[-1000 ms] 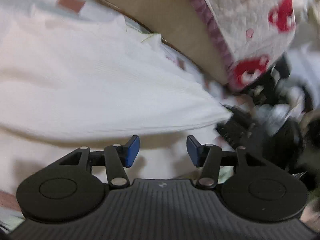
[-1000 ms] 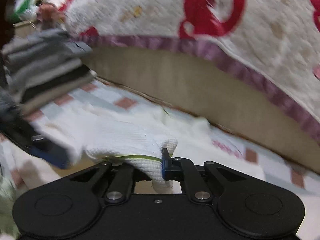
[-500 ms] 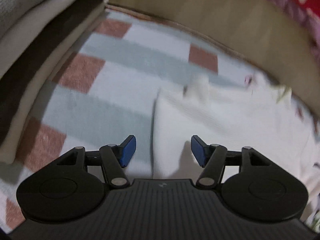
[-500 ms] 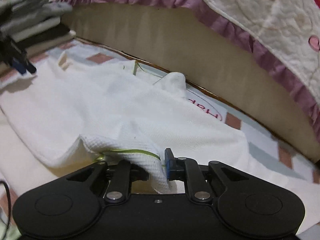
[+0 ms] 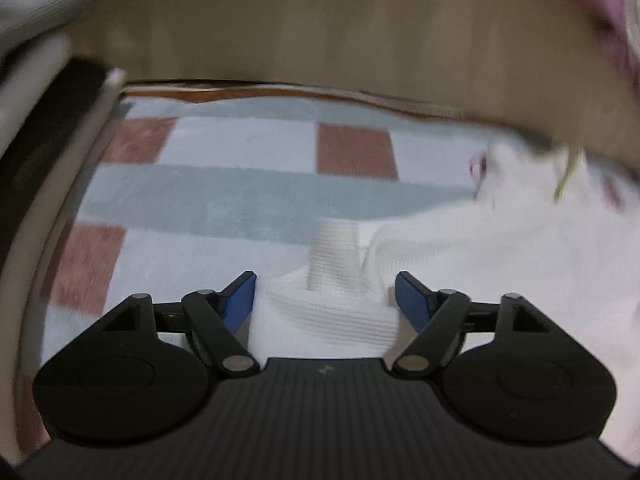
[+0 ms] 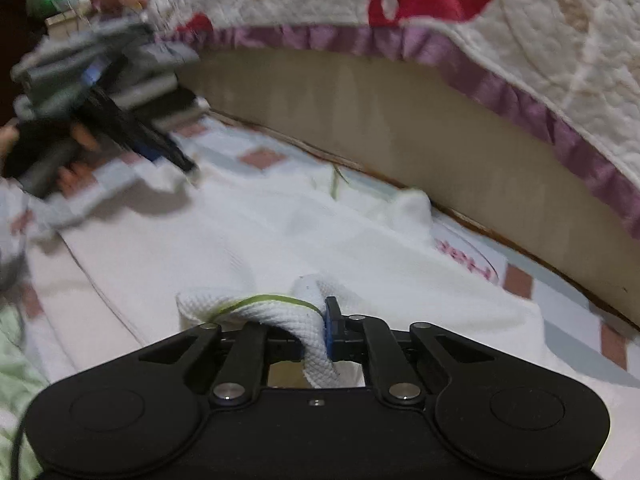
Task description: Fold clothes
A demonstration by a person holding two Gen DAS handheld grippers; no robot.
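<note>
The right gripper (image 6: 320, 330) pinches a rolled edge of the white garment (image 6: 280, 232) spread on the checked blanket (image 5: 240, 184). The left gripper (image 5: 325, 300) gapes wide around another corner, unclamped.

Left gripper (image 5: 325, 300) matte black, ribbed housing, blue pads (image 5: 239, 300), silver pivot screws, small white logo, right gripper (image 6: 320, 330) matching black, twin round discs, thin black cable at left.
</note>
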